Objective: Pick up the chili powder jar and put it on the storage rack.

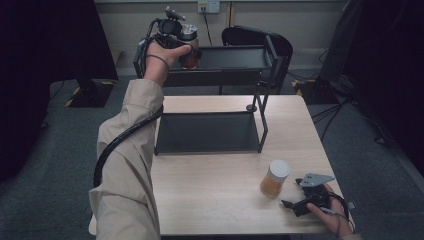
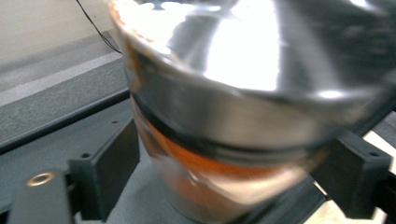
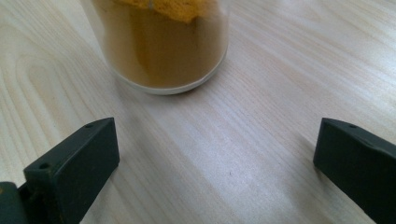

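The left gripper (image 1: 186, 50) is clamped around a glass jar with a shiny metal lid and reddish-brown contents (image 1: 189, 46), holding it upright at the far left, over the top tier of the black two-tier metal rack (image 1: 235, 59). In the left gripper view the jaws press on either side of that jar (image 2: 224, 140) just below its lid, with the dark shelf close beneath; whether the base already touches the shelf cannot be told.

The right gripper (image 1: 295, 202) rests on the light wooden surface (image 1: 210, 195) at the near right, its jaws spread wide and holding nothing. Just beyond it, slightly to its left, stands a second clear jar with a pale lid and orange-yellow powder (image 1: 274, 178), upright, its long axis vertical. In the right gripper view this jar (image 3: 161, 44) sits ahead of the open jaws and a little toward the left one, not yet between them.

The right hand (image 1: 330, 215) is plainly the nearer one to the powder jar. To take it, I judge that the gripper must go straight forward with a small shift left, so the jar's body centres between the jaws before they close.
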Demonstrator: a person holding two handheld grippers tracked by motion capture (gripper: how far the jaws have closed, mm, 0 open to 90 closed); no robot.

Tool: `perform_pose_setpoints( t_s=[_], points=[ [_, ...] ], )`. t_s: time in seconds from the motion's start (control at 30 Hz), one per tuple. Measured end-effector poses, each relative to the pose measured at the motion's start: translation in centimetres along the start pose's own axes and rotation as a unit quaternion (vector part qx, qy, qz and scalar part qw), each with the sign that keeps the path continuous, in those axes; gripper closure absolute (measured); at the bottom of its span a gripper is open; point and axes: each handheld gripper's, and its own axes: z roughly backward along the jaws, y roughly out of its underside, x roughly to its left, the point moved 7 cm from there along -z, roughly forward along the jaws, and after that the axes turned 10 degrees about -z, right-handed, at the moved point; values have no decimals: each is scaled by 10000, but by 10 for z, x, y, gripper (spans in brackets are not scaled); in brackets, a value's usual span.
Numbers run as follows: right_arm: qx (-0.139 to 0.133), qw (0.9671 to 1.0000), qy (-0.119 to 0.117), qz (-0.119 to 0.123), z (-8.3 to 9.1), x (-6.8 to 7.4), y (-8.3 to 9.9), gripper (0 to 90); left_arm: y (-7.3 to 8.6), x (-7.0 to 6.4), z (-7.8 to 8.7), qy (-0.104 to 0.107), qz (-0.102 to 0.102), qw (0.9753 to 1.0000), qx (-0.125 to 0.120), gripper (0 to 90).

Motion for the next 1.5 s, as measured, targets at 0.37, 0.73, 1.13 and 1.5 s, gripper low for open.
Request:
perform_pose_setpoints(
  t_s=[0.37, 0.73, 1.13, 1.5],
  points=[
    [-2, 10000, 4, -5, 0, 0, 0, 0, 12, -13, 17, -18, -39, 10000, -48, 16],
    [-7, 10000, 16, -8, 0, 0, 0, 0, 27, -27, 34, 70, -143, 9998, -114, 26],
    [-11, 10000, 31, -19, 0, 1, 1, 0, 44, -40, 36, 233, -232, 9994, -141, 30],
    [-11, 10000, 32, -19, 0, 1, 1, 0, 63, -47, 27, 424, -383, 9981, -211, 31]
  ],
)
